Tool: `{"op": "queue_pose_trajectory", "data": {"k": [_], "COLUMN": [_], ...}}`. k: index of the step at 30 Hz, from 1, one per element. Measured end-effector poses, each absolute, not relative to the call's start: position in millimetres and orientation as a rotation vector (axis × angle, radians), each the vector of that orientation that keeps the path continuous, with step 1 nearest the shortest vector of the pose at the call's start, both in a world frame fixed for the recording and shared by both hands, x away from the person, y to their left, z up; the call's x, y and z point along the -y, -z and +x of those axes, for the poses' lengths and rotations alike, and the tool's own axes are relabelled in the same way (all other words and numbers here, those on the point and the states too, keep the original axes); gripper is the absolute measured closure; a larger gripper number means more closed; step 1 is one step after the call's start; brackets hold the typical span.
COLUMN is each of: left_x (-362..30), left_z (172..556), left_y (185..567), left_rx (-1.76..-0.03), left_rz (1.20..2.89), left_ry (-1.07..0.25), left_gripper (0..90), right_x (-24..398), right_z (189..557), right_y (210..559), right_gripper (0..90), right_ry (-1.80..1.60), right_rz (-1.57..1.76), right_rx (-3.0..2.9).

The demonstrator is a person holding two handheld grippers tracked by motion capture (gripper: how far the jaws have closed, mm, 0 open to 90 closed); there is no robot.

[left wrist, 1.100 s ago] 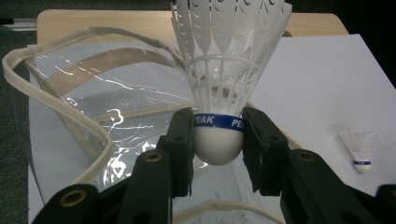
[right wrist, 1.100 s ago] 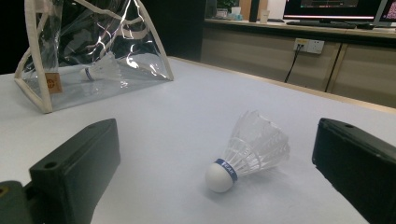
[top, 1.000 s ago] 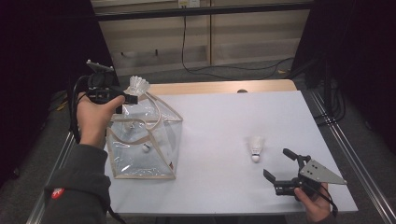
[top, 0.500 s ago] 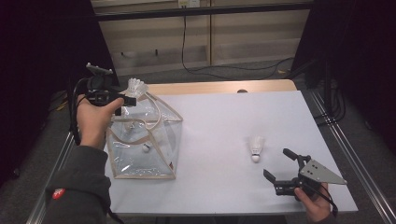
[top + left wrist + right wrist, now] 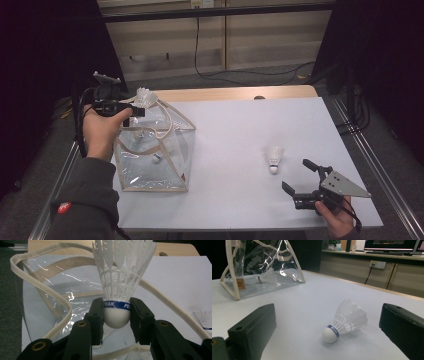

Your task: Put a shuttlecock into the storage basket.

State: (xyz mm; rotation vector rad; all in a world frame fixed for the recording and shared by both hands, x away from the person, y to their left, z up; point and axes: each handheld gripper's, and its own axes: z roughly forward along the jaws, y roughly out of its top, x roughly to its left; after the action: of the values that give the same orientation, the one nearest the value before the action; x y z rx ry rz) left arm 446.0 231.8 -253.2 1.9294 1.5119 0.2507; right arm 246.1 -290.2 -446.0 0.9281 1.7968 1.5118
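Two shuttlecocks outside the clear bag (image 5: pixel 172 145), a third shuttlecock (image 5: pixel 157 158) already lying inside on its floor. Gripped the held shuttlecock (image 5: pixel 122 270) in the left tongs (image 5: pixel 137 107), jaws pressed against both sides of the white cork just under the blue band, feathers pointing away from the hand. Hung over the far left corner of the bag, above the cream rim and the looped handle, at the far left of the table (image 5: pixel 240 125). Had barely shifted over the last second: tongs and feathers in almost the same spot above the opening, no release, no drop. Read as a pause at the mouth of the bag rather than a fresh step, on the guess that the job was to fill the bag with shuttlecocks. Needed next, most likely, a short push past the rim and then a loosening of the jaws; risked catching the feathers on the handle strap, which arched close around them. Kept the right tongs (image 5: pixel 295 174) low at the near right, jaws spread wide and gripping nothing, pointed at the loose shuttlecock (image 5: pixel 348 320). Lay on its side between those jaws in line of sight but clear of both, cork toward the near edge, well apart from the bag. Left for afterwards, presumably, as the last one to collect.
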Motion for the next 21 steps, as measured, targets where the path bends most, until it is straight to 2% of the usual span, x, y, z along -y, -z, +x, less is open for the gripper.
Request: {"op": "queue_pose_trajectory", "data": {"k": [8, 14, 21], "left_x": [-236.1, -234.6, -227.6], "left_z": [445.8, 445.2, 443.9], "left_y": [256.4, 253.7, 250.1], "left_rx": [-1.520, -1.503, -1.475], "left_rz": [1.924, 1.935, 1.935], "left_ry": [-0.271, -0.284, -0.251], "left_gripper": [64.2, 55.8, 50.7], "right_x": [289.7, 289.8, 289.8], "right_z": [246.4, 246.5, 246.4], "right_y": [446.2, 446.3, 446.3], "right_gripper": [0.7, 0.7, 0.7], "right_ry": [-1.512, -1.512, -1.512], "right_rz": [0.927, 0.928, 0.927], "right_rx": [-1.797, -1.798, -1.798]}}
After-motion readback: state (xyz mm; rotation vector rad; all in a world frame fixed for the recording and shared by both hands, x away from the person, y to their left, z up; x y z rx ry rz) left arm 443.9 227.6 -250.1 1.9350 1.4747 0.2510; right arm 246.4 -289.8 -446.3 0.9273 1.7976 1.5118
